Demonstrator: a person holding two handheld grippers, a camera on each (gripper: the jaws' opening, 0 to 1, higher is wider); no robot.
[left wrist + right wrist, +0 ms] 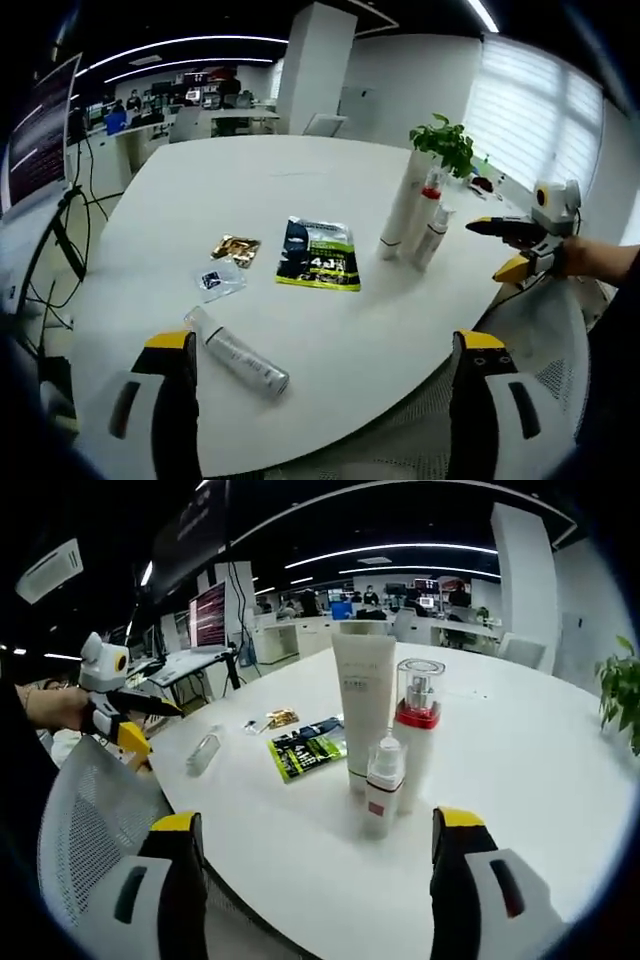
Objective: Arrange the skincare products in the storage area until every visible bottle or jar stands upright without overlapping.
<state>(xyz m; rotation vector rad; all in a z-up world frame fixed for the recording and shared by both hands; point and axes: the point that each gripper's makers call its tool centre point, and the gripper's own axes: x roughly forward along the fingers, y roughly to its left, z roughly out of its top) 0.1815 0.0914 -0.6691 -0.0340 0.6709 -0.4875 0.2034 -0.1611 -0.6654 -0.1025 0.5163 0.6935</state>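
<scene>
Left gripper [322,400]: my jaws stand wide apart, holding nothing, poised over the near edge of the white table [300,190].

Item 1, lying bottle [238,353]: just ahead of my left jaw, on its side, clear body with a pale cap end. I judge it light, smooth and apt to roll; I would take it across the body near the middle.

Items 2–3, flat sachets: green-and-black packet [319,254], small gold packet [235,247] and a clear one [218,280], all flat, apart from the bottle.

Right gripper [318,880]: jaws wide apart, nothing held, facing the upright group.

Item 4, tall white tube [362,702]: upright, likely soft-walled; grip low, gently.

Item 5, red-collared pump bottle [416,730]: upright, close beside the tube; contact between them I cannot tell. Top-heavy, I expect.

Item 6, small spray bottle [381,790]: upright, nearest my jaws, light and easily toppled.
</scene>
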